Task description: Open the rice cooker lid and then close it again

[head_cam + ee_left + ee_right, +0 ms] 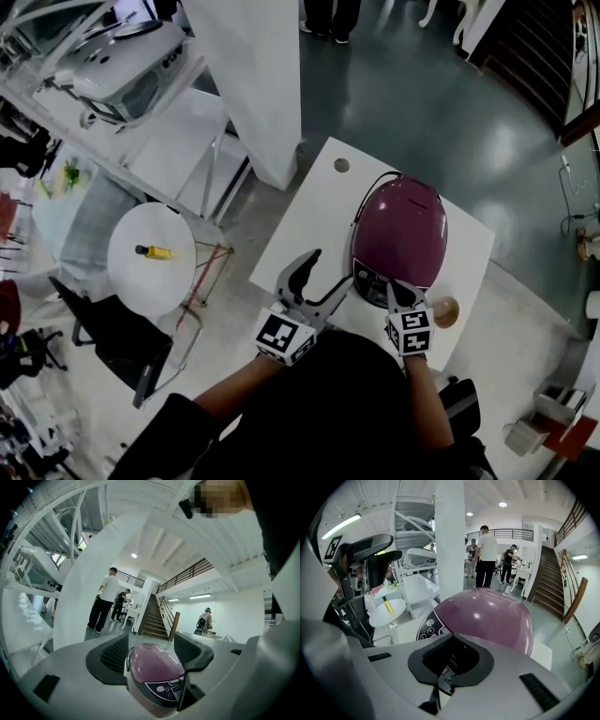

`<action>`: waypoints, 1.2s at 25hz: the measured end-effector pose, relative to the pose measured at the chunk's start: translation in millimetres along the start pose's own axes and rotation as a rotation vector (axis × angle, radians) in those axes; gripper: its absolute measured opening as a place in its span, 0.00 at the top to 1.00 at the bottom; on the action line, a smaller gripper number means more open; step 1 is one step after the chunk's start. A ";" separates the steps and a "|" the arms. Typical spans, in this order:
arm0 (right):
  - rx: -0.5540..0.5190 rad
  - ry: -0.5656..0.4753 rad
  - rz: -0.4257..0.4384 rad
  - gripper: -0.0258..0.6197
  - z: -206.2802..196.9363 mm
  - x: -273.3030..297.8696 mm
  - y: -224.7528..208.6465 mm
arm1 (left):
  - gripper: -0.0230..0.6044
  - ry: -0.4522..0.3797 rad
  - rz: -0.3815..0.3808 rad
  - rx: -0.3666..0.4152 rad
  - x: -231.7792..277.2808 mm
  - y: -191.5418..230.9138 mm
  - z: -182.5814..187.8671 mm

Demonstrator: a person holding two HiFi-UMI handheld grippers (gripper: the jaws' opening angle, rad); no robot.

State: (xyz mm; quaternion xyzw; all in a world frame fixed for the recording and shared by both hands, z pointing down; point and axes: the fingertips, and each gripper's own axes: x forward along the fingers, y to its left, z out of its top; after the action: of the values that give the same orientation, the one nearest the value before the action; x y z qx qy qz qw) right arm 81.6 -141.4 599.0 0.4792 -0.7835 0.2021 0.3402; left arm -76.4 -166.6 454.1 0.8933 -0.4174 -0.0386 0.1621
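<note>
The rice cooker [398, 234], lid down on the table [309, 211], is being pointed at from 6 o'clock by the right gripper [401, 292], jaws pressed together, empty. The left gripper [328, 272] is being held wide at 8 o'clock. A panel button [426, 632] is likely being risked instead of the latch.

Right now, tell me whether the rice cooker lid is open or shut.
Shut: the purple lid sits fully down, with no gap showing.
</note>
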 end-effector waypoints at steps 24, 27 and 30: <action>-0.023 -0.012 -0.102 0.96 -1.4 6.4 0.6 | 0.51 0.017 -0.032 -0.017 -0.6 16.0 -4.7; -0.003 -0.008 -0.097 0.96 -2.2 5.7 0.9 | 0.51 0.012 -0.031 -0.026 -4.5 14.9 -4.5; 0.006 -0.023 -0.105 0.96 -3.4 5.2 -0.2 | 0.51 0.014 -0.028 -0.025 -8.0 15.8 -6.9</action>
State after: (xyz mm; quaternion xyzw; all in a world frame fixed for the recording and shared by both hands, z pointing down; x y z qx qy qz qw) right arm 81.3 -142.5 605.1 0.5231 -0.7604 0.1809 0.3398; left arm -91.8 -168.3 465.2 0.8972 -0.4034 -0.0399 0.1754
